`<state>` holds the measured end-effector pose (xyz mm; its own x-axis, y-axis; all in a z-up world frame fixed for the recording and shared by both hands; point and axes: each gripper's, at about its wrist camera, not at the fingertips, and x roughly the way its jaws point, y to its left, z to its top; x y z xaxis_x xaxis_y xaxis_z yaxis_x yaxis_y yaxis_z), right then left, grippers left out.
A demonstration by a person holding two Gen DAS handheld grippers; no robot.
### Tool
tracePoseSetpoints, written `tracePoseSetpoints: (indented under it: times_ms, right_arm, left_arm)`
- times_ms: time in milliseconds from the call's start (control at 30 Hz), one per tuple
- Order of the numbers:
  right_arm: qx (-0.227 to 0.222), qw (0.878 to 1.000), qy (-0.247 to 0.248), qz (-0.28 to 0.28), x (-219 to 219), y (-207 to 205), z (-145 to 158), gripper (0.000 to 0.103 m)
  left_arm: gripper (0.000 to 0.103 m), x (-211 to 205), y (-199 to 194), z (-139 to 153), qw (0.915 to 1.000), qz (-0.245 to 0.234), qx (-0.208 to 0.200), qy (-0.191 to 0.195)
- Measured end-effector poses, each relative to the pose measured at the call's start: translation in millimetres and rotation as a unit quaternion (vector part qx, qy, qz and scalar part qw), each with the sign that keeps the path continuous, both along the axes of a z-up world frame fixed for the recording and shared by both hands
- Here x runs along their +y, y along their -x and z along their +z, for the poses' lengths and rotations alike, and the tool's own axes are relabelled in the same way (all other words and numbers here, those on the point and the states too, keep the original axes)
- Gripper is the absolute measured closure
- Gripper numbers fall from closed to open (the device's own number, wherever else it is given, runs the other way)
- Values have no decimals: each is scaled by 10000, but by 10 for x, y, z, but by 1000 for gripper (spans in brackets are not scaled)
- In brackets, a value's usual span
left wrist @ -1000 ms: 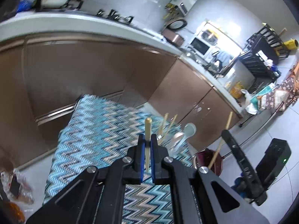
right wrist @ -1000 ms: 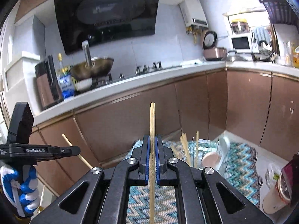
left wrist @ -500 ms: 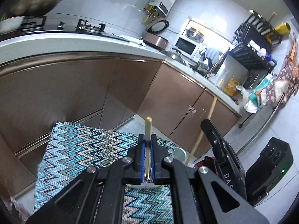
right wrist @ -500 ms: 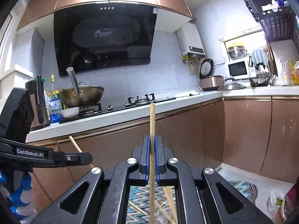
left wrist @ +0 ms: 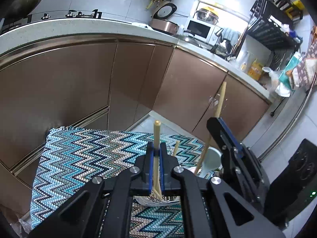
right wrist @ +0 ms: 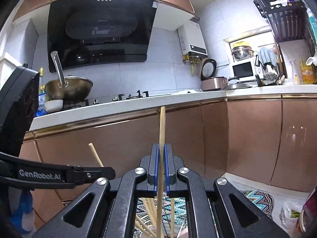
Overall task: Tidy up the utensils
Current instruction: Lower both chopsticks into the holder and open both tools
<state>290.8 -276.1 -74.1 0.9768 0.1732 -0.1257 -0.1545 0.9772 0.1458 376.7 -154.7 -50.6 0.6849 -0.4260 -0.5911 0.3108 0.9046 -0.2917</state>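
My left gripper (left wrist: 156, 148) is shut on a wooden chopstick (left wrist: 157, 136) that stands up between the blue pads. My right gripper (right wrist: 162, 150) is shut on another wooden chopstick (right wrist: 162, 127), also upright. In the left wrist view the right gripper (left wrist: 223, 136) is close on the right with its chopstick (left wrist: 221, 101). In the right wrist view the left gripper (right wrist: 93, 173) is at the left with its chopstick tip (right wrist: 95, 154). Below both grippers a metal holder (left wrist: 158, 200) with more chopsticks (left wrist: 175, 148) and a pale spoon (left wrist: 210, 160) stands on the zigzag cloth (left wrist: 79, 158).
Brown cabinets (left wrist: 69, 79) under a white counter (right wrist: 138, 103) stand close ahead. A wok (right wrist: 69, 87), hob, rice cooker (right wrist: 213, 79) and microwave (right wrist: 242, 69) are on the counter. A black device (left wrist: 297, 178) is on the floor at the right.
Both grippers have risen and tilted upward with their chopsticks; the holder has dropped below them in view. The two grippers have come closer together.
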Motion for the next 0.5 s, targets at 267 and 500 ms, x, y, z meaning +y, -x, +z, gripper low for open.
tracePoseSetpoints:
  times_ms: [267, 500]
  right_arm:
    - [117, 9999, -45, 20, 2, 32, -48, 99]
    - [94, 9998, -153, 43, -19, 112, -11, 99]
  left_arm:
    - [98, 24, -2, -135, 9999, 129, 74, -83]
    - [98, 4, -9, -204, 9998, 67, 172, -100]
